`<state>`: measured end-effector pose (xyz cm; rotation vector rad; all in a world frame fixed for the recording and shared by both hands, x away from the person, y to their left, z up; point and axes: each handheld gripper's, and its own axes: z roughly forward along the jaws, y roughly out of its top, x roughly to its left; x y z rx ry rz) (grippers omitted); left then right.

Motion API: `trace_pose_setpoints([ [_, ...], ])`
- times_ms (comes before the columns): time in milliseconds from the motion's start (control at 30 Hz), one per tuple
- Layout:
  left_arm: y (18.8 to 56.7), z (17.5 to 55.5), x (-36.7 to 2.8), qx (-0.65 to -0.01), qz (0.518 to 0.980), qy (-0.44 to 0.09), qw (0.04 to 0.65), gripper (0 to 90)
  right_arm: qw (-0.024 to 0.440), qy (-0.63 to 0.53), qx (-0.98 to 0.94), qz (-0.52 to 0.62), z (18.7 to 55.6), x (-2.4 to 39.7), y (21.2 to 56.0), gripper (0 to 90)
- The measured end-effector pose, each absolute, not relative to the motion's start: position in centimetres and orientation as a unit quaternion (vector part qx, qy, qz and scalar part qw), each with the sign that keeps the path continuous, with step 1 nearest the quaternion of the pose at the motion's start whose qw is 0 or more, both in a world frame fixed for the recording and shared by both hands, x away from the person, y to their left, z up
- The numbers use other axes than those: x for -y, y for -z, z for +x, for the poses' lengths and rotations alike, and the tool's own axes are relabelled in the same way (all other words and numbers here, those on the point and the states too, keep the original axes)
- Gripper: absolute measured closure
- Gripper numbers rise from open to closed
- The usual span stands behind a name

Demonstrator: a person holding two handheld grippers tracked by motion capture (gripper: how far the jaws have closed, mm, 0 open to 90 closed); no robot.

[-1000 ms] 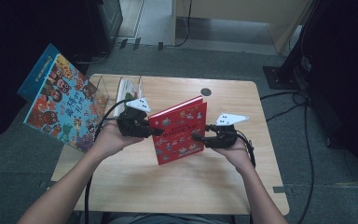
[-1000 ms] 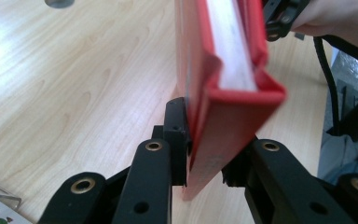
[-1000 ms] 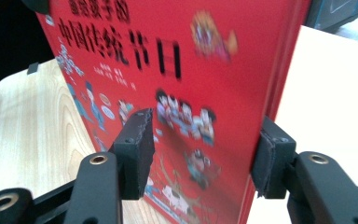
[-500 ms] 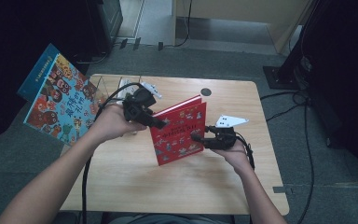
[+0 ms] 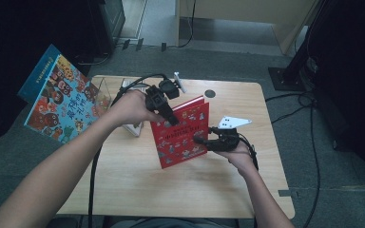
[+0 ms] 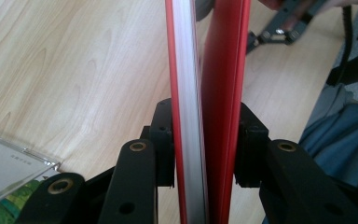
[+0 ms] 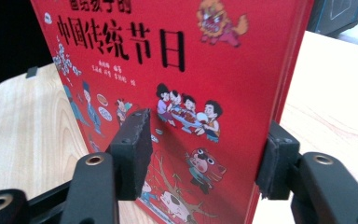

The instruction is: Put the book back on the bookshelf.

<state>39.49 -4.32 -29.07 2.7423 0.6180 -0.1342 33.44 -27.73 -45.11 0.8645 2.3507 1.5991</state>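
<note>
Right tool (image 5: 200, 139) gripping red book (image 5: 183, 133), left tool (image 5: 171, 118) straddling its top edge

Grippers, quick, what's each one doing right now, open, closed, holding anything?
Left gripper: jaws have just been opening; the red book stands between them, pads no longer pressing it.
Right gripper: closed on the red book's edge, holding it upright.

My side of the tabletop (image 5: 138, 190) lies bare, so either hand-held gripper passes freely there. The upright red book (image 5: 183, 133) blocks the middle between them. At the far left, a clear box (image 5: 100, 92) and white stand (image 5: 132, 127) crowd the corner.
</note>
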Motion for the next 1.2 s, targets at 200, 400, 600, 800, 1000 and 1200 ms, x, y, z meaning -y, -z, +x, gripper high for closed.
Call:
trace_pose_setpoints([
  [200,28.8,40.0,4.4,-0.242,0.955,0.082,0.154,75.4,0.093,-0.532,-0.792,0.283,33.1,28.0,45.1,42.9],
  [400,28.3,39.9,3.5,-0.271,0.94,0.105,0.177,79.4,0.095,-0.53,-0.787,0.301,32.8,29.1,45.5,41.0],
  [600,27.3,39.3,1.4,-0.288,0.933,0.098,0.191,79.6,0.113,-0.502,-0.793,0.327,33.1,29.9,46.7,39.8],
  [800,26.6,38.4,-0.9,-0.318,0.917,0.109,0.216,79.0,0.107,-0.482,-0.793,0.356,33.6,30.4,48.3,39.7],
  [1000,26.3,37.5,-2.8,-0.332,0.906,0.118,0.236,79.3,0.121,-0.444,-0.809,0.366,33.9,30.4,49.3,39.4],
  [1200,26.4,36.8,-5.4,-0.359,0.894,0.104,0.246,79.2,0.124,-0.426,-0.807,0.39,34.7,30.7,50.2,40.2],
])
